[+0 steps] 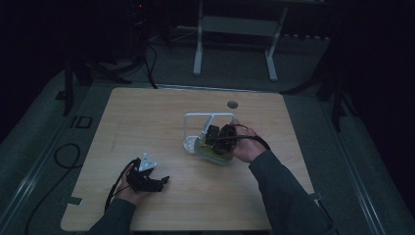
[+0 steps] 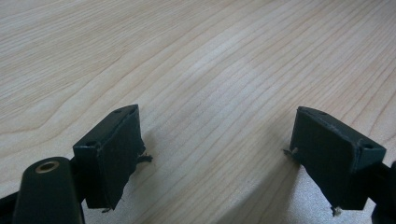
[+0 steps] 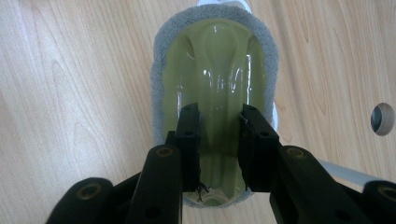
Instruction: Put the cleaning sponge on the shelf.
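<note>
A green plastic scrubber (image 3: pixel 215 60) with a grey sponge rim lies on the wooden table (image 1: pixel 147 127), right of centre. My right gripper (image 3: pixel 218 116) comes down on it from above, its two jaws clamped on either side of the raised middle ridge of the scrubber's green back. In the high view the right gripper (image 1: pixel 214 139) hides most of the scrubber (image 1: pixel 218 157). My left gripper (image 1: pixel 161 182) rests low at the front left of the table. Its jaws stand wide apart in the left gripper view, the gripper (image 2: pixel 217 135) holding nothing over bare wood.
A white wire stand (image 1: pixel 208 117) stands just behind the scrubber, touching or very close to it; one white bar of it (image 3: pixel 345 172) passes under the right jaw. A round cable hole (image 1: pixel 232 104) sits in the table behind it. Dark floor and cables surround the table.
</note>
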Demonstrator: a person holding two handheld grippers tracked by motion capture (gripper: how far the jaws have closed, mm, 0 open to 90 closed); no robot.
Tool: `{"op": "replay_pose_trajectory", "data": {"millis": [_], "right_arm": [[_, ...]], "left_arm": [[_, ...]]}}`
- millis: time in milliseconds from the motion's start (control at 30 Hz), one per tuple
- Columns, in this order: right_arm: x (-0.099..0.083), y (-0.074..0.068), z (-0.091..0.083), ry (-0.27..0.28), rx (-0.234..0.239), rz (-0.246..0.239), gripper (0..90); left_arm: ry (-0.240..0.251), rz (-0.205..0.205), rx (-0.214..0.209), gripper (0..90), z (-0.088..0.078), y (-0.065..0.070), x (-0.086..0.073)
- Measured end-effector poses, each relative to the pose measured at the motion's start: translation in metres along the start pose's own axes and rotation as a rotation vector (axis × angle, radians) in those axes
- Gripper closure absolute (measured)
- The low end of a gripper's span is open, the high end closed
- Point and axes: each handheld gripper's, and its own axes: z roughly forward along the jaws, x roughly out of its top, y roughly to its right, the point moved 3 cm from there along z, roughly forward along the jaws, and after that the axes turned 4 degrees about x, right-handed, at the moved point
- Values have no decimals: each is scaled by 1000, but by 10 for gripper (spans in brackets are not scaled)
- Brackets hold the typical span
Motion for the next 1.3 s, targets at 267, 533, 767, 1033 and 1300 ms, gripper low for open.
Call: {"op": "replay_pose_trajectory", "data": {"millis": [267, 533, 767, 1033, 1300], "right_arm": [[10, 2, -1, -7, -14, -36, 717], [19, 4, -2, -9, -20, -85, 718], [26, 8, -3, -14, -29, -148, 718], [30, 9, 0, -30, -43, -199, 718], [28, 13, 7, -47, -72, -215, 718]], "left_arm": [[0, 0, 0, 169, 0, 0, 0], [-1, 0, 0, 169, 0, 0, 0], [-1, 1, -1, 169, 0, 0, 0], [-1, 1, 0, 169, 0, 0, 0], [0, 0, 0, 169, 0, 0, 0]]}}
